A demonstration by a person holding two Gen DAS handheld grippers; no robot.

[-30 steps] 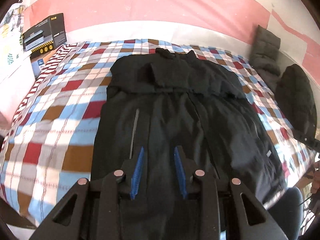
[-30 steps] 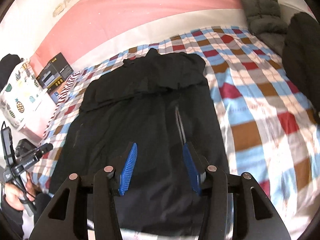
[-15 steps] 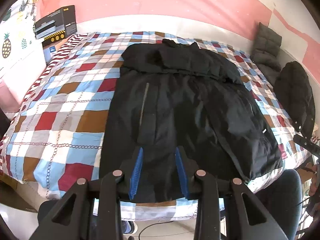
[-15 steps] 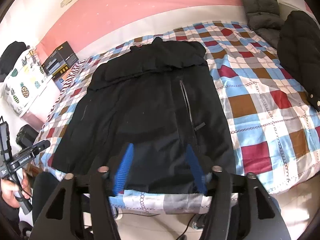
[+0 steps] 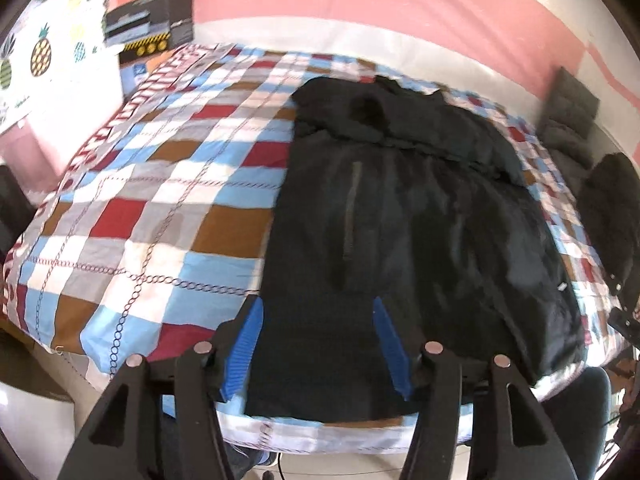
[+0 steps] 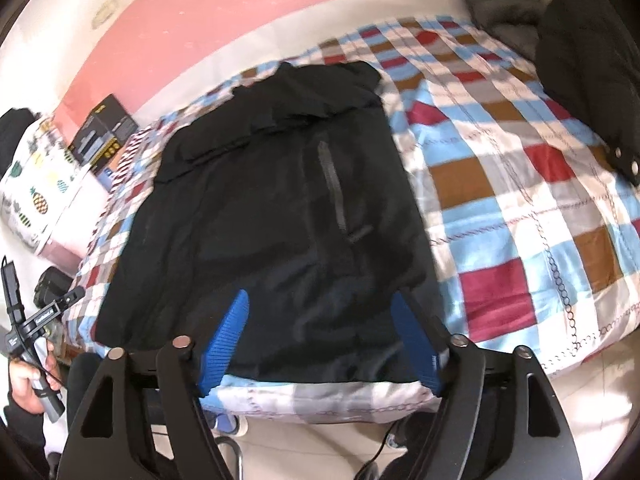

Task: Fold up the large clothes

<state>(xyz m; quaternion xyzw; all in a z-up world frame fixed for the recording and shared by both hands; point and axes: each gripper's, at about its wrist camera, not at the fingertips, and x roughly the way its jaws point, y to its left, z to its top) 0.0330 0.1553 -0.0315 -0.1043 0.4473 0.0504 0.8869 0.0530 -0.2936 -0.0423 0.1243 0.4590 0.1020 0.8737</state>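
Black jacket, lying flat on the checked bed with its upper part folded down, now shows its near hem, hidden a second ago. My left gripper and right gripper have just been opening; both stand wide, holding nothing.

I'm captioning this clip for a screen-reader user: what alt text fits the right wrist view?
A black jacket lies spread flat on a checked bedspread, its hem at the near bed edge. The right gripper hovers over the hem, jaws just opened, nothing between them. A second dark coat lies at far right.
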